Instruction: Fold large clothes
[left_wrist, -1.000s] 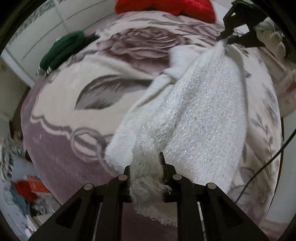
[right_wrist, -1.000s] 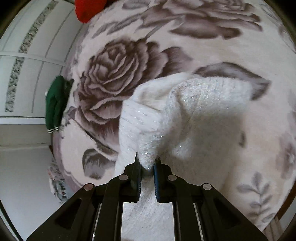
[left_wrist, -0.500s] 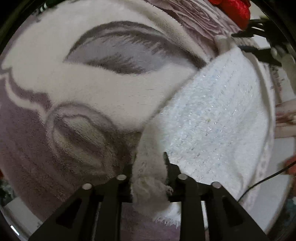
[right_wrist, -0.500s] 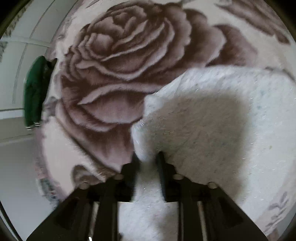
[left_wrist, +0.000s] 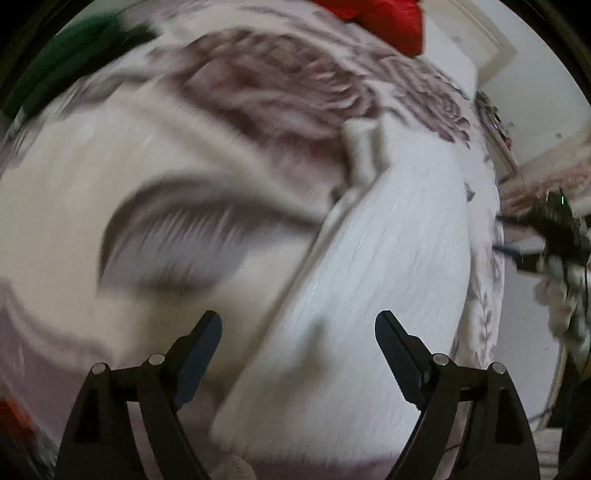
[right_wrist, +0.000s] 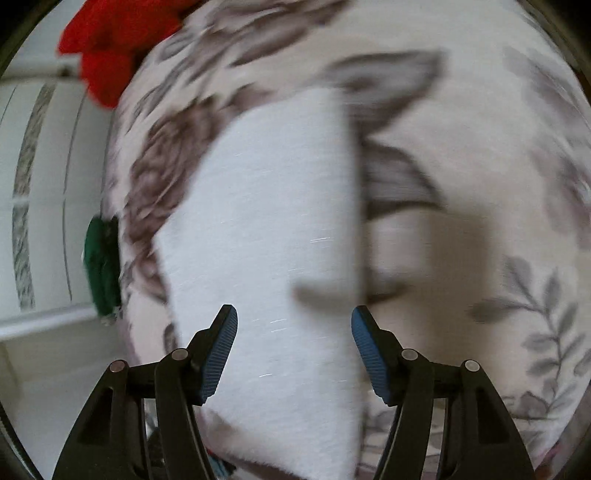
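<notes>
A white fuzzy knit garment (left_wrist: 373, 280) lies folded flat on a rose-patterned bed blanket (left_wrist: 192, 155). My left gripper (left_wrist: 298, 325) hovers above its near edge, jaws opening wide, nothing pressed between them. In the right wrist view the same white garment (right_wrist: 273, 236) lies as a long folded panel. My right gripper (right_wrist: 294, 319) hangs over it, jaws opening, blue pads clear of the cloth. At the far right of the left wrist view the right gripper (left_wrist: 554, 236) shows, blurred. Both views are motion-blurred.
A red garment (left_wrist: 380, 18) lies at the far end of the bed, also the red garment (right_wrist: 107, 48). A dark green garment (right_wrist: 101, 266) sits at the bed's left edge, the green garment (left_wrist: 70, 55). White wardrobe doors (right_wrist: 40, 206) stand beyond the bed edge.
Both grippers have let go of the white garment and their jaws have spread. The cloth now lies flat on the blanket, and both grippers have drawn away from it.
</notes>
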